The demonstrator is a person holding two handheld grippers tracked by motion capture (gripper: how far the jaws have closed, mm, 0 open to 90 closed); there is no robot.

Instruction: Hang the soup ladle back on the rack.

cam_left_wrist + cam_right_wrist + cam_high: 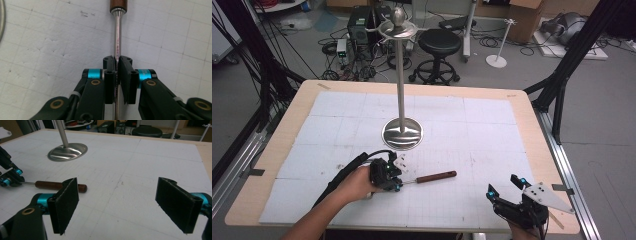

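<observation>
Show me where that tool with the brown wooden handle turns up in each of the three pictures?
High view: the tool lies low centre, its metal end in the left hand-held gripper.
Left gripper view: its shaft runs up between the jaws.
Right gripper view: left of centre.
Shared landmark: the stand's round steel base.

brown wood handle (435, 176), silver stand (402, 133), white grid mat (472, 130), black/teal tools

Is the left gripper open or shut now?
Shut. In the left gripper view the left gripper has its jaws pressed on the metal shaft of the wooden-handled tool.
</observation>
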